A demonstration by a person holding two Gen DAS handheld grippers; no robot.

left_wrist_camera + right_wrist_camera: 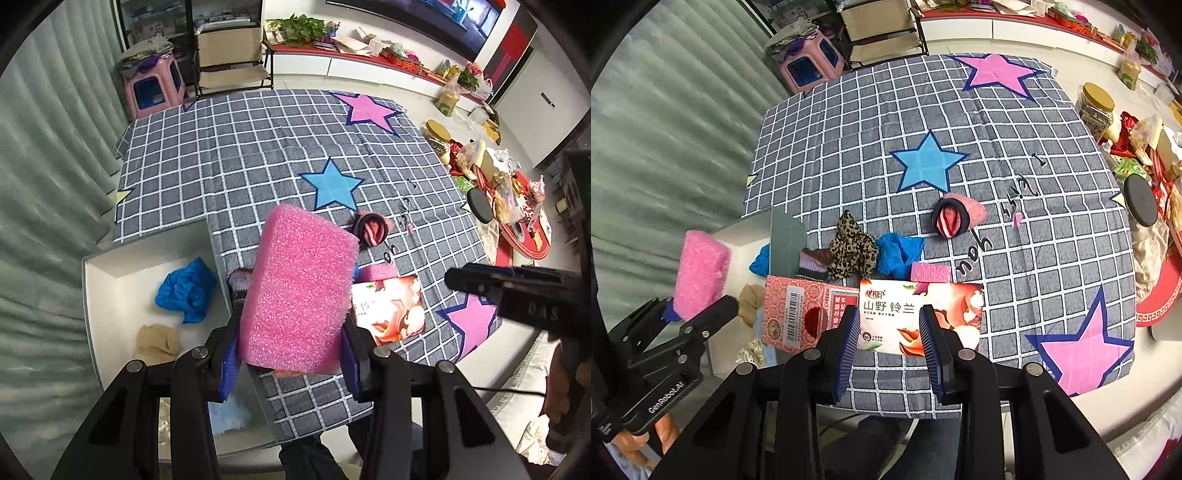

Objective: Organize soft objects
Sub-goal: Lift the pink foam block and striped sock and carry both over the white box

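- The pink foam block (pixel 299 291) is a thick rectangular slab of coarse, open-celled foam with a glittery, bubbly skin and softly rounded corners.
- The left gripper (pixel 291 343) is clamped on it: both ribbed blue pads press the block's lower sides, the jaws partly open around its width. The block hangs at the seam between the white box (pixel 110 266) and the table's near-left edge.
- In the right wrist view the same block (pixel 700 273) shows beside the box wall, held up by the left gripper (pixel 674 310).
- Inside the smooth-walled white box lie a crumpled blue cloth (pixel 186 290), shiny and wrinkled, and a beige knitted piece (pixel 159 341).
- The right gripper (pixel 888 343) has its jaws standing narrowly apart with nothing between the pads; it hangs above a flat tissue pack (pixel 919 317) with a glossy floral print.
- Just left of that pack lies a second pack (pixel 798 314), pink-patterned with a barcode.
- Behind the packs sit a thin pink foam strip (pixel 931 272), another crumpled blue cloth (pixel 899 253), a leopard-print fabric bunch (pixel 851 245) and a small striped knit piece (pixel 812 264), all touching or nearly so.
- Farther back, apart from the pile, rests a rolled sock bundle (pixel 955 214), fuzzy pink outside with a red-and-white striped core.
- All of it lies on a quilted grey checked cloth (pixel 868 140) with blue and pink stars.
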